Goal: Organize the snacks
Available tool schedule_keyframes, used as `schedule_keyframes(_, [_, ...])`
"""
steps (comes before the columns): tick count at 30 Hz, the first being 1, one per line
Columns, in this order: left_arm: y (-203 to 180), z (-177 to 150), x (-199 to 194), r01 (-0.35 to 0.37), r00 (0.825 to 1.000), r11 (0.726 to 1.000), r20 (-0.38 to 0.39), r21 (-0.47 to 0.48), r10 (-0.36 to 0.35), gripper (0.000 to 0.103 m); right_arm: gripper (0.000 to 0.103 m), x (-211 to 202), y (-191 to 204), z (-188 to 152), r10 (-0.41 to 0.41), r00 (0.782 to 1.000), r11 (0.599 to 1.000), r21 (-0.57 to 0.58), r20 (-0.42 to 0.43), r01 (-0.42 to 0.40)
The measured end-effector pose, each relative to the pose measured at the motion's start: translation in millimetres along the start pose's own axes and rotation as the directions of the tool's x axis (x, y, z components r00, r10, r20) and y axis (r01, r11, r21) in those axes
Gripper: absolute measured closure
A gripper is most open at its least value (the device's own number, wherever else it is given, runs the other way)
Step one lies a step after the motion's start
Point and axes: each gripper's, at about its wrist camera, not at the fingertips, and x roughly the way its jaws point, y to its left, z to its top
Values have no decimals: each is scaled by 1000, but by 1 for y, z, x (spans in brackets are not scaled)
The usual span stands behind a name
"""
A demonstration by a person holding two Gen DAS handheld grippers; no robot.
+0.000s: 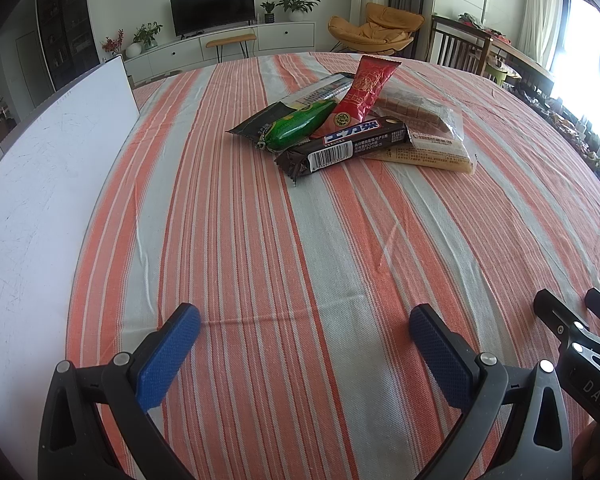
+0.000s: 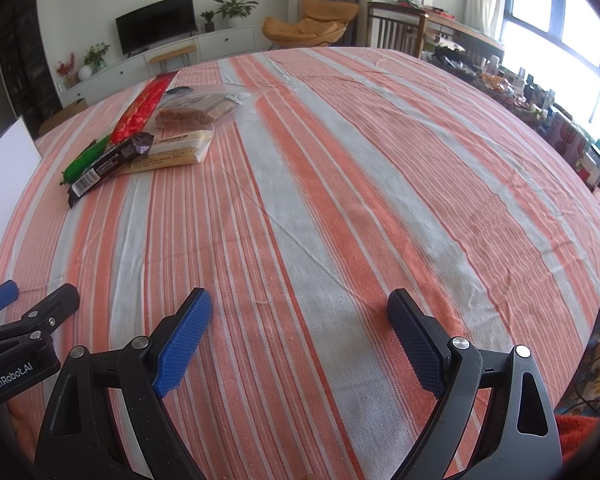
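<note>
Both tools are hanging low over the near edge of the bench (image 1: 260, 260), which is covered in an orange, grey and white striped cloth. The left tool (image 1: 304, 344) has its blue pads spread wide with nothing between them, and same deal for the right tool (image 2: 300, 332), wide apart and empty.

The snacks sit in one small pile toward the far side of the bench, well away from both tools. On top there's a dark brown chocolate bar (image 1: 348, 146) lying across the others, barcode facing up. Just beside it on the left is a green sausage-shaped pack (image 1: 300, 126), resting on a dark packet (image 1: 256, 122). A red packet (image 1: 366, 88) leans up behind them, and a clear bag of brown cakes (image 1: 420, 112) lies to the right, over a tan biscuit pack (image 1: 432, 156).

A white board (image 1: 52, 152) lies along the left edge of the bench.
</note>
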Motion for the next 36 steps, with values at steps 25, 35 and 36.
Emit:
schedule_keyframes(25, [-1, -1, 0, 7, 1000, 1000, 0, 7, -7, 0, 11, 0, 0, 0, 1, 1000, 1000, 0, 0, -1])
schedule_keyframes(35, [28, 34, -29, 95, 995, 987, 21, -132, -93, 2, 10, 1, 1, 0, 0, 1000, 1000, 0, 0, 0])
schedule_keyframes(36, [25, 44, -30, 83, 996, 990, 35, -113, -80, 2, 10, 1, 1, 0, 0, 1000, 1000, 0, 0, 0])
